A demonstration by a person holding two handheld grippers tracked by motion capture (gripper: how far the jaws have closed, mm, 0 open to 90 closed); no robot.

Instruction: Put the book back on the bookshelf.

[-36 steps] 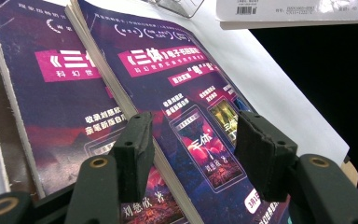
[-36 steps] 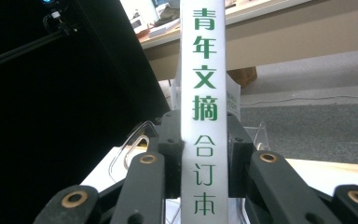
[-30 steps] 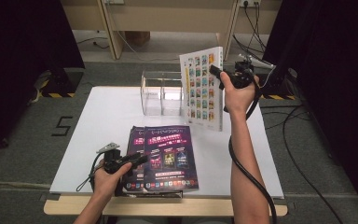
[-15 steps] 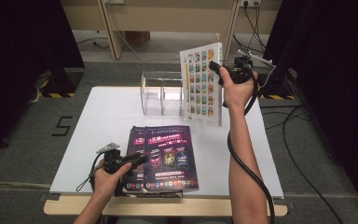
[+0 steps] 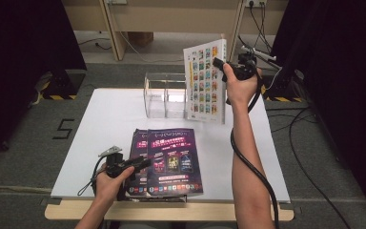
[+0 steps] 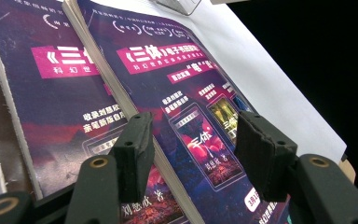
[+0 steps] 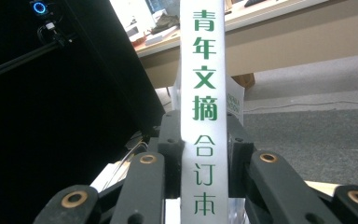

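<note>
Right gripper (image 5: 218,62) raised above the far right part of the white table (image 5: 105,119), clamped on the spine of a white book (image 5: 206,81) with a grid of small coloured pictures on its cover; book held upright, lower edge just beside the clear acrylic organiser (image 5: 164,94), whether touching it or not hard to tell; seen along the right gripper (image 7: 204,149), pads (image 7: 170,144) pressed to either side of the white spine (image 7: 205,93) with its green characters. Left gripper (image 5: 145,162) low at the near edge, lying over the dark purple books (image 5: 171,160) — two of them, side by side and overlapping, flat on the table; from the left gripper (image 6: 191,142) itself, jaws standing wide apart above the upper book (image 6: 182,88), nothing between them; lower book (image 6: 42,88) showing at the left; person's forearms coming in from the near side.
</note>
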